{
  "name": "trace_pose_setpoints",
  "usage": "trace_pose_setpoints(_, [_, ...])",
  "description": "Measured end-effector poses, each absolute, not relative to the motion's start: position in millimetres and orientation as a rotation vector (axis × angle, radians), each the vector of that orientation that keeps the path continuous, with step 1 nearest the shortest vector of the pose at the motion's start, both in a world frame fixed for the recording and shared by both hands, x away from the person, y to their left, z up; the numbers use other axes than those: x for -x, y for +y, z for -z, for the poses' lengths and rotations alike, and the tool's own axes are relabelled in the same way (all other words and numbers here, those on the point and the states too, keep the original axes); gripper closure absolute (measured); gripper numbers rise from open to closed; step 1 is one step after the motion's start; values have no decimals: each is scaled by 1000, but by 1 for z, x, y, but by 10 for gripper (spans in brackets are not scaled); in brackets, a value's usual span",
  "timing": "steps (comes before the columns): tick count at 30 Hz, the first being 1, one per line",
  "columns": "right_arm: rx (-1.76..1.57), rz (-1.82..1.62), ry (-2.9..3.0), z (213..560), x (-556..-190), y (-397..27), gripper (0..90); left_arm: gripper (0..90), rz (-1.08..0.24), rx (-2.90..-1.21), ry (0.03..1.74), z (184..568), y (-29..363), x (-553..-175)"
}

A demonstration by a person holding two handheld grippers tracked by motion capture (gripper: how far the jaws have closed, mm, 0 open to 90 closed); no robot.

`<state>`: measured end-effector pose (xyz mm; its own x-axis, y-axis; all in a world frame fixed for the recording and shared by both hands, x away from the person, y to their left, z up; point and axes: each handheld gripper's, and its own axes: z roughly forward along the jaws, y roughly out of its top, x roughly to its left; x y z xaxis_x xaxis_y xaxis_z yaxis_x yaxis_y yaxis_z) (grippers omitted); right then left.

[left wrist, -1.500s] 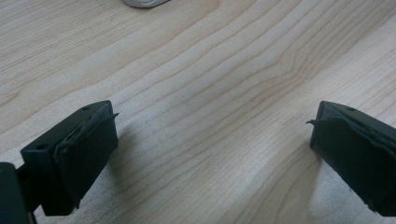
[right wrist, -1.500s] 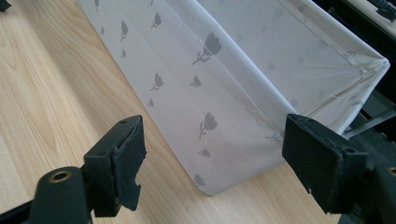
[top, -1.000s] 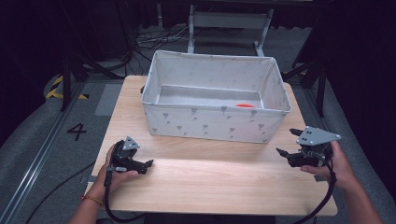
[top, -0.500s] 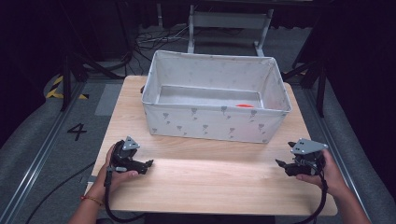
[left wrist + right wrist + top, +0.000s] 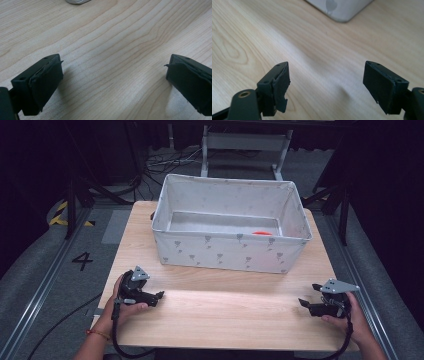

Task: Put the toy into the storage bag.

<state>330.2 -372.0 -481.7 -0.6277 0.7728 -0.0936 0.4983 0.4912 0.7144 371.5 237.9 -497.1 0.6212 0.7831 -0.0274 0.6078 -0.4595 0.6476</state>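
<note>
Dark room, grey floor (image 5: 60,285) marked "4", cables (image 5: 165,162) behind.

2 claws (image 5: 161,294) (image 5: 306,301), 1 fabric bin (image 5: 225,254), 1 orange obj (image 5: 261,233), 1 table (image 5: 225,315).

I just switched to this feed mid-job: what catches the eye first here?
A large grey fabric bin stands at the far half of the wooden table, with a small orange thing lying inside near its right end. At the near edge, the left gripper and right gripper face each other, jaws wide open and empty.
</note>
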Motion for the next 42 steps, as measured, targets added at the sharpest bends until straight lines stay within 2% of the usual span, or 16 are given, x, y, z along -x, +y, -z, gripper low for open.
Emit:
trace_pose_setpoints(6, [-1192, -1028, 2308, 502, -329, -387, 208, 12, -365, -2220, 1086, 497, 238, -372])
trace_pose_setpoints(21, [-1232, -999, 2283, 502, -330, -386, 161, 10, -368, -2218, 1094, 497, 238, -371])
trace_pose_setpoints(42, [-1237, -993, 2279, 502, -331, -386, 152, 2, -367, -2219, 1100, 497, 237, -372])
